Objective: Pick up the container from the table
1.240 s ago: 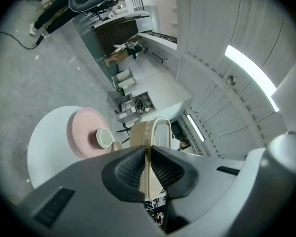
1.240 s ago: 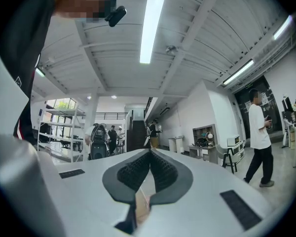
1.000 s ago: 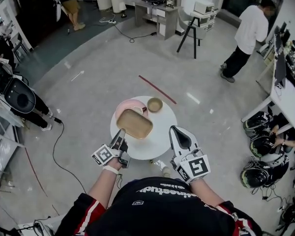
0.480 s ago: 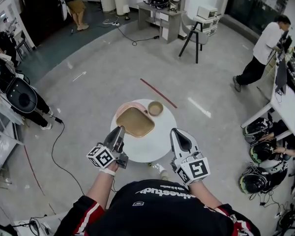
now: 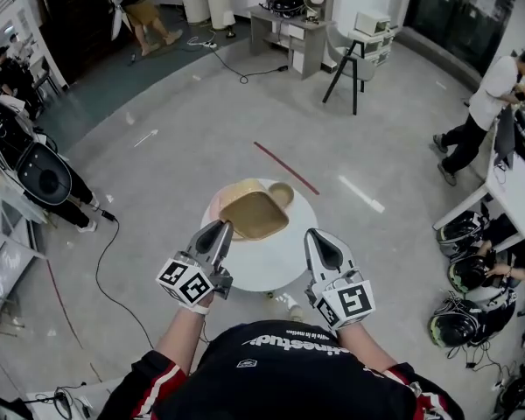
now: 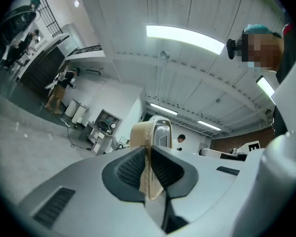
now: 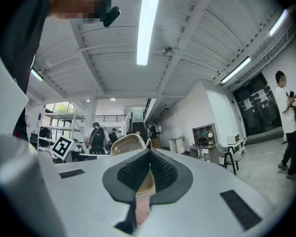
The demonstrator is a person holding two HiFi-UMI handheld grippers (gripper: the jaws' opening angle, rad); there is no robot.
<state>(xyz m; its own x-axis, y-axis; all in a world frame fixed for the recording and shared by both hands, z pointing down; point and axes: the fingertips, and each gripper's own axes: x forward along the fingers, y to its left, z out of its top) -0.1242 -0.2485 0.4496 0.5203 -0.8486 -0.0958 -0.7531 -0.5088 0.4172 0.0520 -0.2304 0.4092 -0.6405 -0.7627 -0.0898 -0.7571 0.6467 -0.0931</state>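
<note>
L gripper [image 5: 220, 227] pinched the tan container [image 5: 255, 213] by its rim, jaws tight on the wall. Container was tilted above the round white table [image 5: 271, 268], w/ a small bowl [image 5: 281, 192] just beside. R gripper [image 5: 319, 237] hung at the table's near edge, jaws pressed together, empty.

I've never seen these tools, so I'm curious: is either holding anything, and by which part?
The left gripper clamps the tan container by the rim on its near side; the right gripper, jaws together, holds nothing.
</note>
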